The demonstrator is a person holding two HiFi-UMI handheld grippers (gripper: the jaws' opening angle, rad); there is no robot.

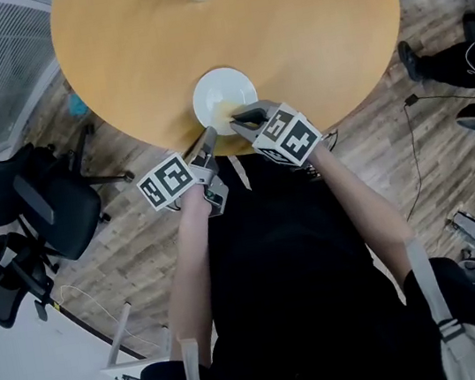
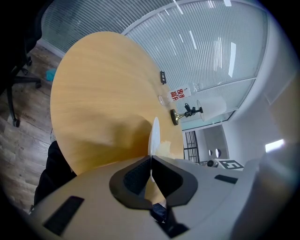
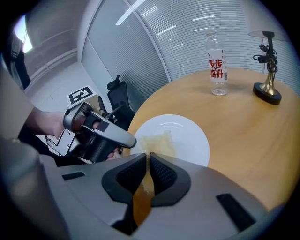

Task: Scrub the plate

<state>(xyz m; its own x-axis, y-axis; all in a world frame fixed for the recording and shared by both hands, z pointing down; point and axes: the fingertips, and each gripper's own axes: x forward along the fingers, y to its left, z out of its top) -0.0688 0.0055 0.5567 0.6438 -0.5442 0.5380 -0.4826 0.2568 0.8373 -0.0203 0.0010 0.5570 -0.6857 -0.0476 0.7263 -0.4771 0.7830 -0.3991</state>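
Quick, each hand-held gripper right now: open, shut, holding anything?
Left hand-held gripper: shut on the rim of the white plate.
Right hand-held gripper: shut on the yellow cloth, which lies on the plate.

Round light-wood table (image 1: pixel 127 59) on grey wood-plank floor (image 1: pixel 126 274); black office chair (image 1: pixel 45 215) beside it (left side); curved white-slatted glass wall (image 2: pixel 211 47).

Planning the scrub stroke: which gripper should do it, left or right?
Right. The right gripper is shut on the yellow cloth, which lies on the plate. The left gripper is clamped on the plate's near rim, probably steadying it.
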